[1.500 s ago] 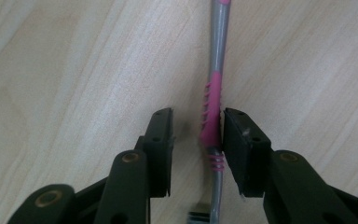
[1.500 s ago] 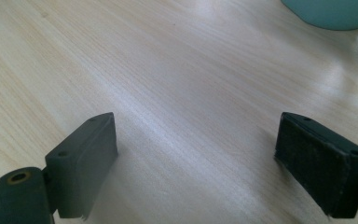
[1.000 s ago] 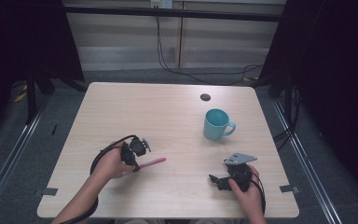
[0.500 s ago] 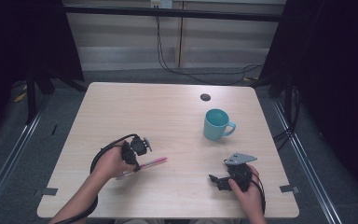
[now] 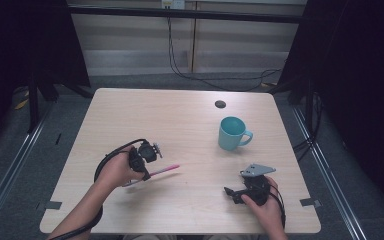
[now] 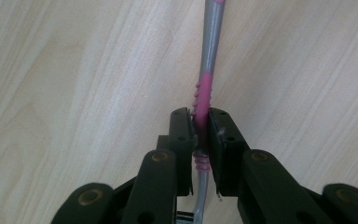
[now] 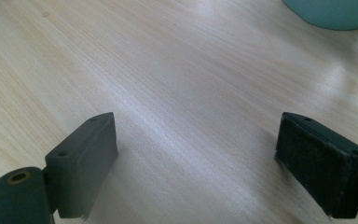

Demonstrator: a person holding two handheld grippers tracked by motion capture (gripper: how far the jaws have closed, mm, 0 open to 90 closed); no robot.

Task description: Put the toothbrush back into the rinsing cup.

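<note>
Toothbrush sits clamped in my left gripper at near left, its long axis pointing right toward the teal mug (farther right), while my right gripper rests wide apart.

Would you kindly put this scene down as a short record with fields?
surface: wooden table
left hand-held gripper: shut on the toothbrush, clamped at its pink ribbed grip
toothbrush: pink and grey, handle reaching toward the table's middle
right hand-held gripper: open, nothing between its jaws, low over bare wood
mug: teal, upright, handle to the right, beyond the right hand-held gripper
other: small dark disc near the far edge
</note>
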